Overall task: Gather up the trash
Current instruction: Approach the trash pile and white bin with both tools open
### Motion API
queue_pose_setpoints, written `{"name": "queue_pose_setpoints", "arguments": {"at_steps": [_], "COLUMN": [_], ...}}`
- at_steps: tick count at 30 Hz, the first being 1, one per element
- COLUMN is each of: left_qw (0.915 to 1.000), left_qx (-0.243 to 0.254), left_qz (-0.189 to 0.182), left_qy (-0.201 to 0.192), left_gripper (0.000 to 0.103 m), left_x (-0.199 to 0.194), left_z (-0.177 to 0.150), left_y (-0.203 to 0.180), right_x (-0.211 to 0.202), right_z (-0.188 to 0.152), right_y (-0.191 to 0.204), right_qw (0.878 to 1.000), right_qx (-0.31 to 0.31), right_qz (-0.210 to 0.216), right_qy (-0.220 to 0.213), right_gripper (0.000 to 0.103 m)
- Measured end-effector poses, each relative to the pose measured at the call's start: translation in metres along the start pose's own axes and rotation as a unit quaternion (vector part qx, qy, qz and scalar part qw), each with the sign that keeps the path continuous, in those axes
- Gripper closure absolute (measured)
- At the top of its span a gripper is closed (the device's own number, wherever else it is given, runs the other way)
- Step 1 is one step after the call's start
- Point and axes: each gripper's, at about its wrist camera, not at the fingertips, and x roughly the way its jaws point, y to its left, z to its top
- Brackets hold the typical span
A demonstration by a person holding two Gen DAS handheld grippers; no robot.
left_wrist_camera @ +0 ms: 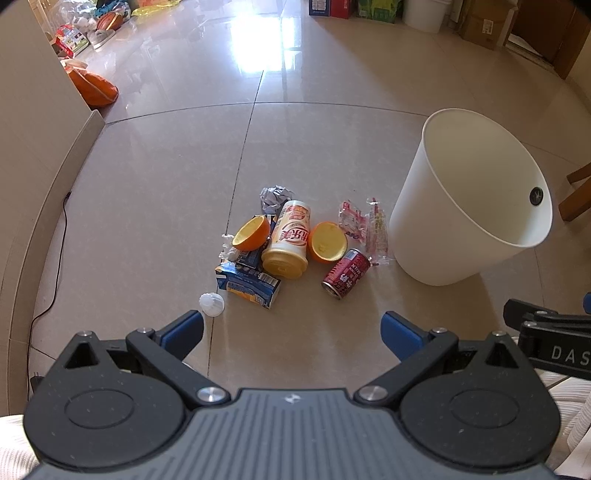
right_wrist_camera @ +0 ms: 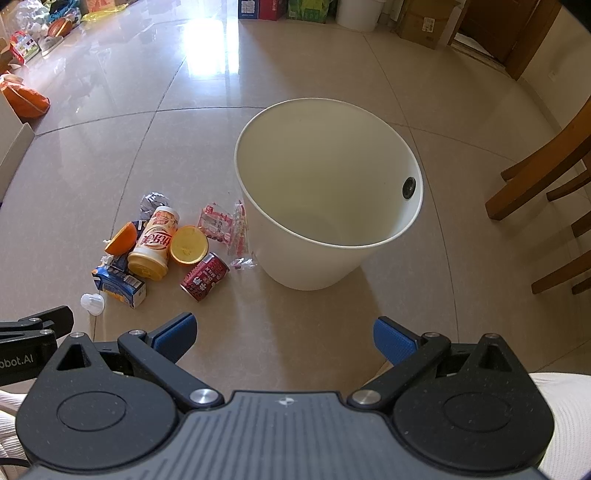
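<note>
Trash lies in a pile on the tiled floor: a yellow drink cup (left_wrist_camera: 288, 240) (right_wrist_camera: 153, 245) on its side, two orange halves (left_wrist_camera: 253, 232) (left_wrist_camera: 328, 242) (right_wrist_camera: 189, 245), a red can (left_wrist_camera: 346, 273) (right_wrist_camera: 204, 277), a blue carton (left_wrist_camera: 248, 282) (right_wrist_camera: 118, 286), crumpled paper (left_wrist_camera: 275, 197), clear wrappers (left_wrist_camera: 365, 227) (right_wrist_camera: 225, 227) and a small white plastic piece (left_wrist_camera: 211, 304) (right_wrist_camera: 92, 303). An empty white bin (left_wrist_camera: 469, 206) (right_wrist_camera: 328, 192) stands right of the pile. My left gripper (left_wrist_camera: 291, 332) hangs open, short of the pile. My right gripper (right_wrist_camera: 282, 338) is open in front of the bin.
A beige cabinet wall (left_wrist_camera: 33, 147) and a black cable (left_wrist_camera: 55, 266) run along the left. An orange bag (left_wrist_camera: 94, 86) and toys lie far left. Boxes (left_wrist_camera: 480, 22) line the back wall. Wooden chair legs (right_wrist_camera: 546, 173) stand right of the bin.
</note>
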Motion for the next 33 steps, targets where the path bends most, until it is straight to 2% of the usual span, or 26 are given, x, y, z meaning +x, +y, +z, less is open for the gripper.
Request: {"name": "queue_pose_setpoints", "arguments": {"at_steps": [33], "left_qw": [0.9999], "left_qx": [0.010], "left_qz": [-0.004], "left_qy": [-0.001], "left_gripper": [0.001], "left_x": [0.018], "left_z": [0.031], "left_y": [-0.017], "right_x": [0.017], "right_z": [0.024], "right_y": [-0.005], "right_qw": [1.000], "right_qx": [-0.013], "right_qz": [0.011], "right_qy": [-0.005], "right_gripper": [0.000]}}
